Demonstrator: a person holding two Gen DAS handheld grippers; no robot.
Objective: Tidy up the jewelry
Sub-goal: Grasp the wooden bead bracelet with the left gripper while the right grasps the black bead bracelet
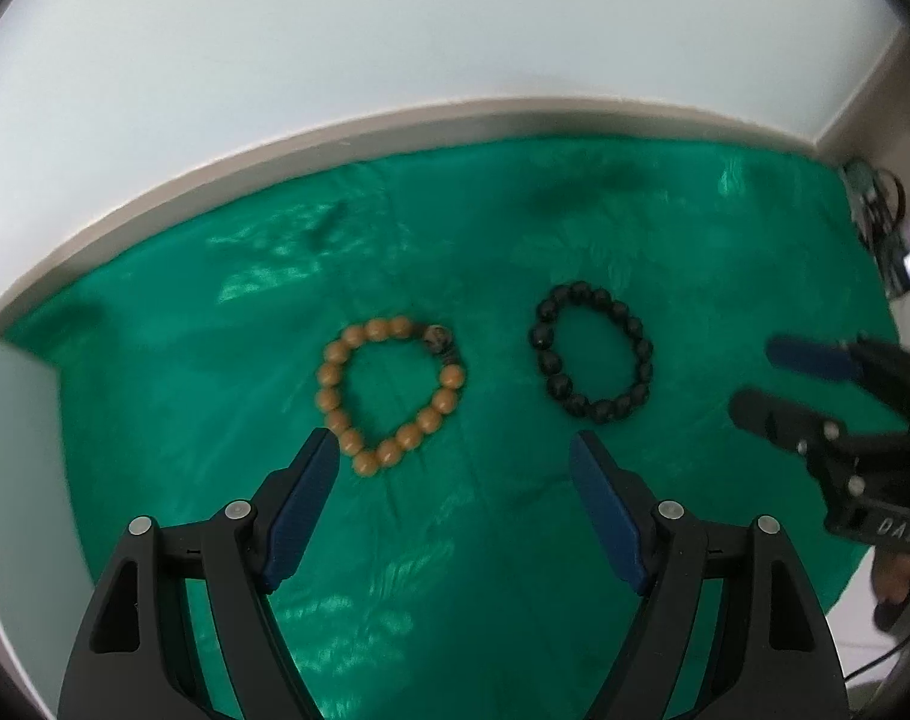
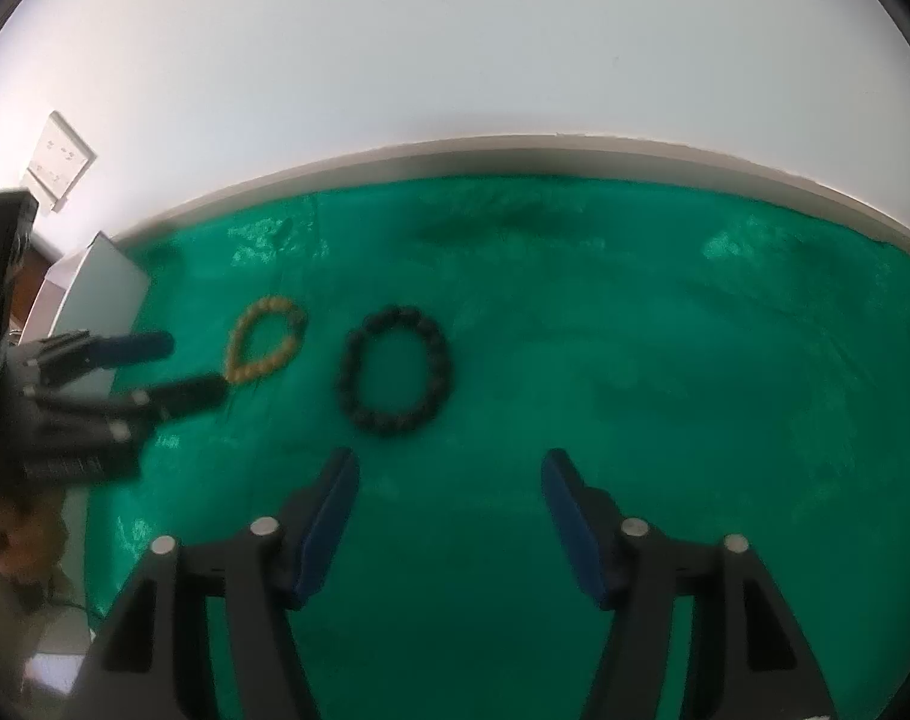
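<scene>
Two bead bracelets lie flat on a green cloth point(image 1: 215, 360). The tan bead bracelet point(image 1: 389, 390) is on the left and the black bead bracelet point(image 1: 593, 360) on the right. My left gripper point(image 1: 455, 450) is open and empty, just short of both, its left fingertip beside the tan beads. My right gripper point(image 2: 449, 468) is open and empty, near the black bracelet point(image 2: 395, 378); the tan bracelet point(image 2: 266, 339) lies further left. Each gripper shows in the other's view: the right point(image 1: 773, 378) and the left point(image 2: 191, 369).
A white box point(image 2: 95, 300) stands at the cloth's left edge, also seen in the left wrist view point(image 1: 11, 450). A white wall point(image 1: 395, 30) with a pale ledge runs behind the cloth. Cables and clutter point(image 1: 881, 210) sit past the cloth's right end.
</scene>
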